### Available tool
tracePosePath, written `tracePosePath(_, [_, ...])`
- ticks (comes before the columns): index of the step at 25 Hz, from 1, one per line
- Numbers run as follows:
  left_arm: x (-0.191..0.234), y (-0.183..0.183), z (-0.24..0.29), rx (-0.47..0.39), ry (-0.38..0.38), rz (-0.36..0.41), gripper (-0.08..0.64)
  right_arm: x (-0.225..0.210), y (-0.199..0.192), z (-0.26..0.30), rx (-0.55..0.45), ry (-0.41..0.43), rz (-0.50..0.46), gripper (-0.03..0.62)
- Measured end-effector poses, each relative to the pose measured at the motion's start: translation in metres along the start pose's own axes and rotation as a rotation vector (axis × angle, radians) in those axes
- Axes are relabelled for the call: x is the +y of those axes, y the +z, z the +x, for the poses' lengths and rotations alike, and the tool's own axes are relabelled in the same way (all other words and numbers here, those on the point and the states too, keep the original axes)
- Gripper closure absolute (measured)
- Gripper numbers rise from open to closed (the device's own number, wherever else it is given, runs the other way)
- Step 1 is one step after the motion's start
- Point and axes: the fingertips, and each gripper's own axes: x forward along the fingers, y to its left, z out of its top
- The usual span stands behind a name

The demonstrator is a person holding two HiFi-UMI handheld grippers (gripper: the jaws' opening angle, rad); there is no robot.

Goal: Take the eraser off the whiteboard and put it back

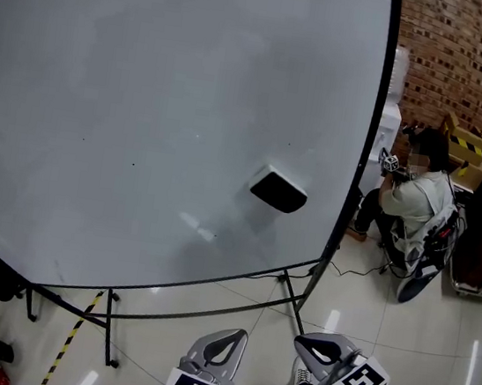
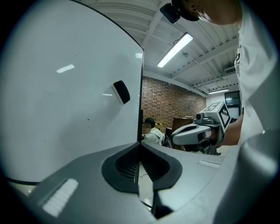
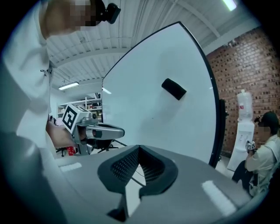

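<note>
- Black eraser (image 1: 279, 191) sticks to the whiteboard (image 1: 129, 100), low on its right half and near the right edge.
- The left gripper (image 1: 232, 335) is held in front of the board, its jaws pressed together on nothing.
- The right gripper (image 1: 311, 342) is just beside it, jaws likewise together and empty, well apart from the eraser.
- A seated person (image 1: 418, 199) is by the brick wall (image 1: 473, 60).

**Head view:** camera on my head, above both grippers, facing steeply down onto the whiteboard (image 1: 149, 85), not close.
**Left gripper view:** looks along my left gripper's (image 2: 141, 146) closed jaws, board at left, right gripper (image 2: 179, 135) alongside at right.
**Right gripper view:** mirrored, board ahead and right.
All three share the board, eraser (image 1: 279, 191) and a seated person (image 1: 418, 199).
</note>
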Motion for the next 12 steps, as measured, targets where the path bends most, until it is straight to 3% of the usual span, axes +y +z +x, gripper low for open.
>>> tracePosePath(12, [0.021, 0.03, 0.079, -0.031, 0.203, -0.015, 0.543, -0.099, 0.037, 0.024, -0.066, 0.174, -0.057, 0.591])
